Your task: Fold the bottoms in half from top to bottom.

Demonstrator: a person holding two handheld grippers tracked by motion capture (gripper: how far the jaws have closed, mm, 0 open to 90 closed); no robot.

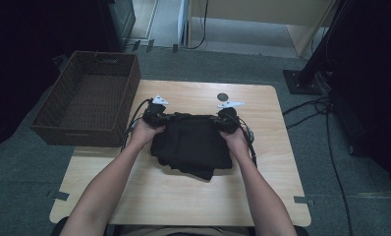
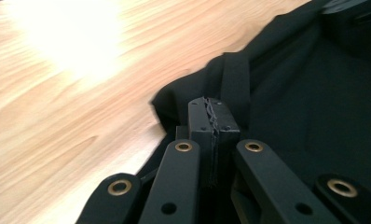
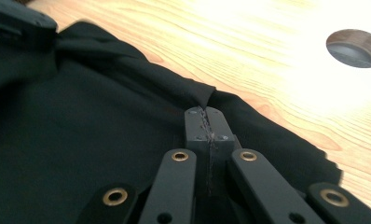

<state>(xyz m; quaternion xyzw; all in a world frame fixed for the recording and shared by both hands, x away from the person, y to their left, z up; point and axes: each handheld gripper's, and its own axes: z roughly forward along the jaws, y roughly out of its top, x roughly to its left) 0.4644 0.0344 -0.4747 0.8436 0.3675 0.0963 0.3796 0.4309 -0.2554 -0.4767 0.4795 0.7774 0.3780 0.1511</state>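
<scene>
A black cloth (image 1: 191, 142) lies folded in the middle of the wooden table (image 1: 183, 196). My left gripper (image 1: 156, 118) sits at the cloth's far left corner and my right gripper (image 1: 228, 120) at its far right corner. In the left gripper view the jaws (image 2: 211, 116) are pressed together with the cloth (image 2: 314, 116) bunched around their tips. In the right gripper view the right gripper (image 3: 204, 123) is shut on the cloth (image 3: 81, 140) at its puckered far edge. Thin fabric seems pinched in both.
A brown wicker basket (image 1: 93, 93) stands at the table's left edge, partly off it. A round hole (image 1: 223, 96) is in the tabletop just beyond the right gripper, also the round hole (image 3: 356, 48) in the right gripper view. Cables trail on the floor at right.
</scene>
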